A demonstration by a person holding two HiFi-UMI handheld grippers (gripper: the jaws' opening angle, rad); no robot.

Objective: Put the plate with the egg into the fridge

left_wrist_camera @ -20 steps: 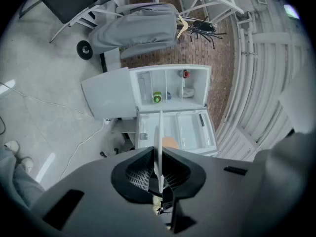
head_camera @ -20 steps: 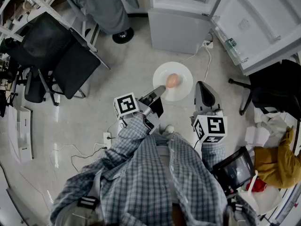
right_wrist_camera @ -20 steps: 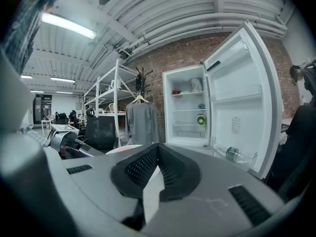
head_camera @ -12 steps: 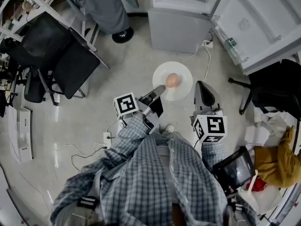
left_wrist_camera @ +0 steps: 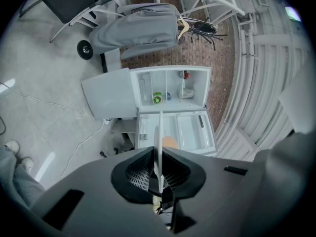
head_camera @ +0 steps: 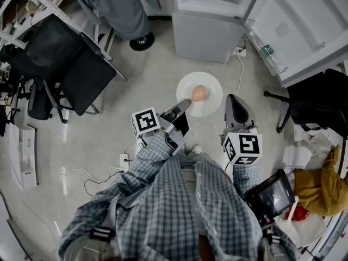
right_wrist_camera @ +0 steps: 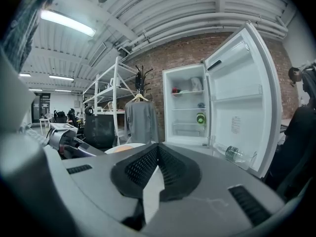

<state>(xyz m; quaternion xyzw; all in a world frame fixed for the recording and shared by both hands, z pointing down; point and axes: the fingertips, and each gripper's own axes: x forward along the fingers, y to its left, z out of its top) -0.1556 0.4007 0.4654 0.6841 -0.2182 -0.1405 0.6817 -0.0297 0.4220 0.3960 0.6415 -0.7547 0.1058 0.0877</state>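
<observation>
Left gripper, nearly level, tight on the plate rim

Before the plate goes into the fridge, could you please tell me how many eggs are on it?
1. The egg lies near the middle of the plate, which the left tongs grip by its rim. The head view shows no other egg on it.
</observation>
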